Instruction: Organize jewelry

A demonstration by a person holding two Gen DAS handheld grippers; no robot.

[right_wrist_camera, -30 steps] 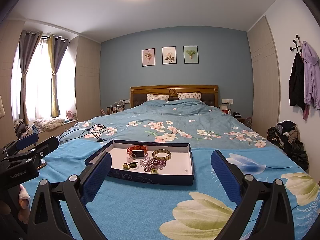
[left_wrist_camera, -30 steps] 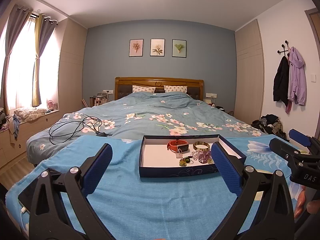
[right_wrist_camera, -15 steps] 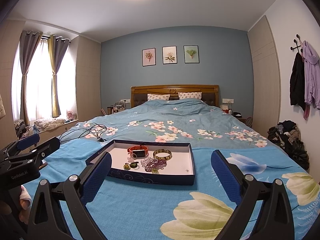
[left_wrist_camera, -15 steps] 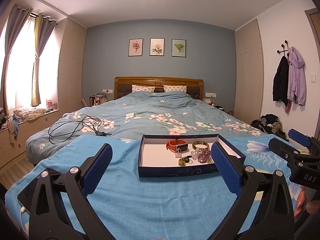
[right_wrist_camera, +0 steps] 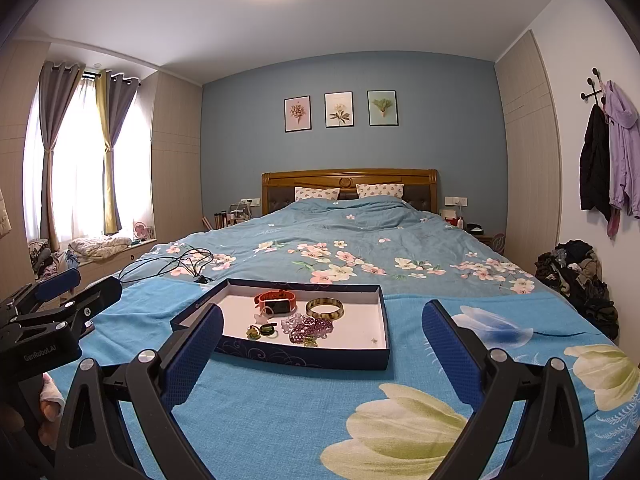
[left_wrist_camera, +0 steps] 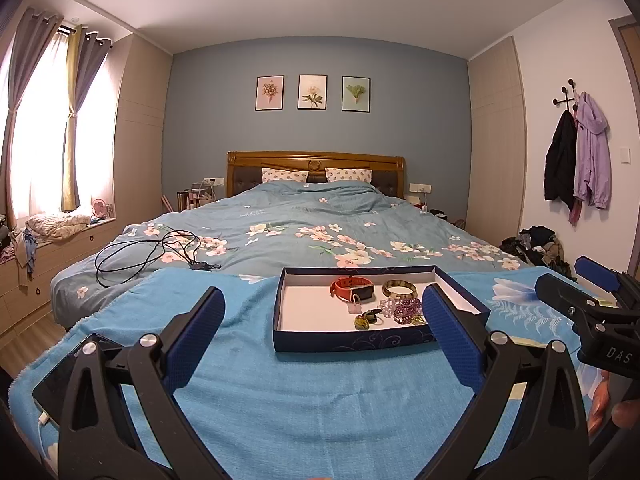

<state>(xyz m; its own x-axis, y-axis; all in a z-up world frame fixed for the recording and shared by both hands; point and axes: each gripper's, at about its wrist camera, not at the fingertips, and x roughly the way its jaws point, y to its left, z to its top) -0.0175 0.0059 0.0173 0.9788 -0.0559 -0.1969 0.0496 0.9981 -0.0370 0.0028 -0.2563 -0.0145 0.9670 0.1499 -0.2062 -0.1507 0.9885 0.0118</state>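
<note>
A shallow navy box (left_wrist_camera: 352, 340) (right_wrist_camera: 280, 356) with a white floor lies on the blue blanket at the foot of the bed. Inside are an orange watch (left_wrist_camera: 352, 286) (right_wrist_camera: 276, 301), a gold bangle (left_wrist_camera: 399, 289) (right_wrist_camera: 325, 308), purple beads (left_wrist_camera: 402, 308) (right_wrist_camera: 310, 328) and small green pieces (left_wrist_camera: 366, 320) (right_wrist_camera: 260, 331). My left gripper (left_wrist_camera: 320, 332) is open, short of the box with nothing between its fingers. My right gripper (right_wrist_camera: 320, 336) is open too, just in front of the box.
A dark phone (left_wrist_camera: 64, 376) lies on the blanket at the left. A black cable (left_wrist_camera: 148, 256) is coiled on the floral quilt beyond. Clothes (right_wrist_camera: 576, 272) are piled on the floor at the right. A hand (left_wrist_camera: 616, 404) holds the other gripper's handle.
Both views have barely shifted; the box and the jewelry in it lie where they were. Both grippers stay open.
</note>
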